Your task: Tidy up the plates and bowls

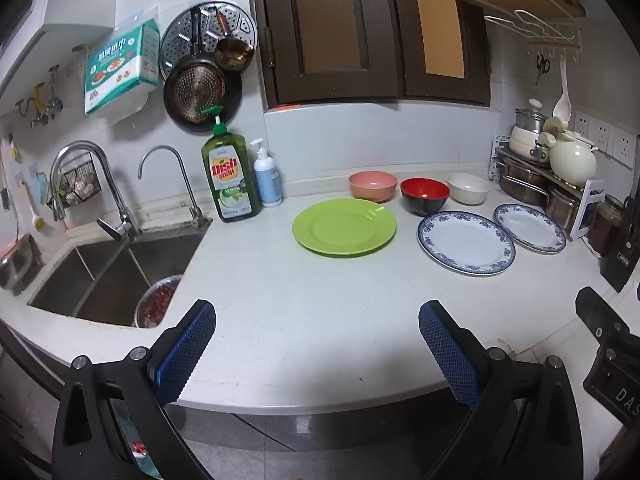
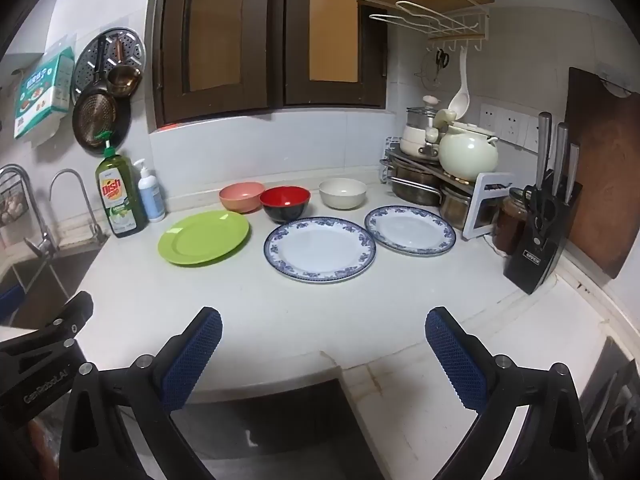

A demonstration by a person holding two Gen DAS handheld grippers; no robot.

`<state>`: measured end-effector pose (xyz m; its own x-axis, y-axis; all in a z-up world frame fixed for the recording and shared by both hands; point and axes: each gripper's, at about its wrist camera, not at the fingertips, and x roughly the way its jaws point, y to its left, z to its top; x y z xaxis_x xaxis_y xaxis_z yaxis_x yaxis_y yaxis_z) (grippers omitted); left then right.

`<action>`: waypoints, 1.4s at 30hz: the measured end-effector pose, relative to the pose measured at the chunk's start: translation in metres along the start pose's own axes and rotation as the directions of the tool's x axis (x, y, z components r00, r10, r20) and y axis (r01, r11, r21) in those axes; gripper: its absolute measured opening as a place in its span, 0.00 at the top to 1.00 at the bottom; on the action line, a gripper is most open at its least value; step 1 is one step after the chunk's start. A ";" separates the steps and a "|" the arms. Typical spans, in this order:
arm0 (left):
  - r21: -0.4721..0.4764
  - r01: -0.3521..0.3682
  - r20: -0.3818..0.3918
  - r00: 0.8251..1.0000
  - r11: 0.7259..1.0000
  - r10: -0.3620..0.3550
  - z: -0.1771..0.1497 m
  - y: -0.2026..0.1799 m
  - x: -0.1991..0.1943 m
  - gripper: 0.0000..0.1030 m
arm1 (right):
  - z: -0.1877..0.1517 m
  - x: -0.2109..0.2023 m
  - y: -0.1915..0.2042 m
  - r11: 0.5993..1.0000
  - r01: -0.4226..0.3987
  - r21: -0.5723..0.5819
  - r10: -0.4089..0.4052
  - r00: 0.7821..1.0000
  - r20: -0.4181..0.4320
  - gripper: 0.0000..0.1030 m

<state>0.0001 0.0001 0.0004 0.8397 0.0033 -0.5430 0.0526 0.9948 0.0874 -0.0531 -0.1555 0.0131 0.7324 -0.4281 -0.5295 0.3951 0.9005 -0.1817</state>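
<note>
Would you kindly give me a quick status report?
Left gripper and right gripper open, empty. Three plates, three bowls separate on counter, none stacked. Nothing in the way.

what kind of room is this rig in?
A home kitchen, most likely: steel sink with faucets, dish soap bottle on the countertop, pans hung on the tiled wall, knife block in the corner.

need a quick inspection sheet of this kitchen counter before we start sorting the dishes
surface: white countertop, bare in front.
job's things: green plate, two blue-rimmed plates; behind them pink bowl, red bowl, white bowl; all apart, upright.
clutter: dish soap bottle, lotion pump, knife block, pot rack.
grippers: left gripper and right gripper open, empty, at the counter's near edge.
cables: nothing seen.
surroundings: sink left, window behind.
</note>
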 end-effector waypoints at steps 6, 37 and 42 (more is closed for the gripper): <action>-0.002 -0.013 0.029 1.000 1.000 0.013 0.010 -0.006 -0.003 0.00 | 0.003 -0.004 -0.006 1.000 -0.012 0.027 0.011 1.000 0.027 0.00; -0.026 -0.001 0.080 0.997 1.000 0.003 0.016 0.009 -0.009 0.00 | 0.015 -0.002 0.008 1.000 -0.015 0.016 0.014 0.999 0.045 0.00; -0.028 -0.002 0.089 0.996 1.000 0.004 0.016 0.010 -0.010 0.00 | 0.015 -0.004 0.010 1.000 -0.013 0.015 0.012 0.999 0.051 0.00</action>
<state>0.0010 0.0086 0.0200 0.8846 -0.0013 -0.4664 0.0357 0.9973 0.0649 -0.0434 -0.1461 0.0255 0.7646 -0.4205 -0.4884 0.3939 0.9047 -0.1621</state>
